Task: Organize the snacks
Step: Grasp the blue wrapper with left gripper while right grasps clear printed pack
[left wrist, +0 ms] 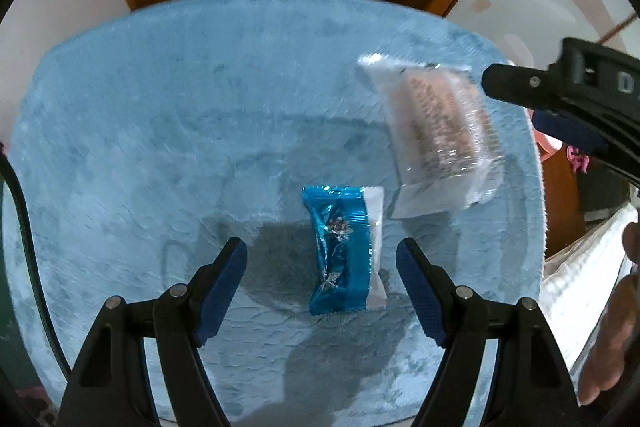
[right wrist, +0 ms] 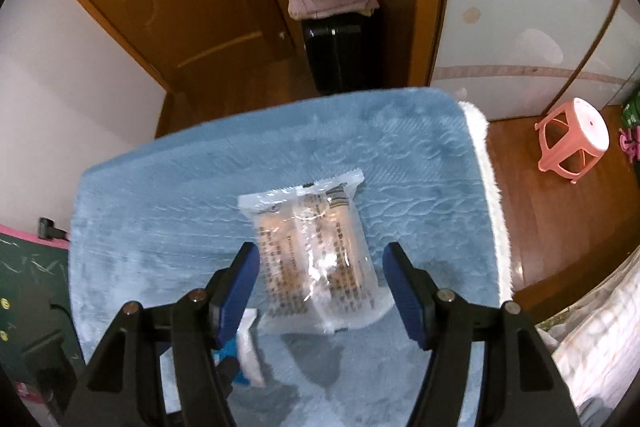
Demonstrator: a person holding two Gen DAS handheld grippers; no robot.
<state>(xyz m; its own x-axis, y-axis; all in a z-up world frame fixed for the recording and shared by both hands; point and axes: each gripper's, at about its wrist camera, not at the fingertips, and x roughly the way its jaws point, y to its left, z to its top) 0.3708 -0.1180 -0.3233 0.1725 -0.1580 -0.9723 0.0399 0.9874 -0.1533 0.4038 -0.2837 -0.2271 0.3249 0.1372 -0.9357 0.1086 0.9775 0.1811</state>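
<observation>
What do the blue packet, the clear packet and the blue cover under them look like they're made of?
Blue packet: looks like metallic foil film, glossy, with crinkled highlights and a white sealed edge.
Clear packet: transparent plastic film, shiny; the brown snack and printed text show through.
Blue cover: seems a soft plush fabric, matte, with a wavy embossed pile and a white fluffy edge in the right wrist view.

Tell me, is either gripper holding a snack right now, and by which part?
Nothing is held. The left gripper is open around the blue packet, pads clear of it. The right gripper is open over the clear packet, not touching it.
</observation>
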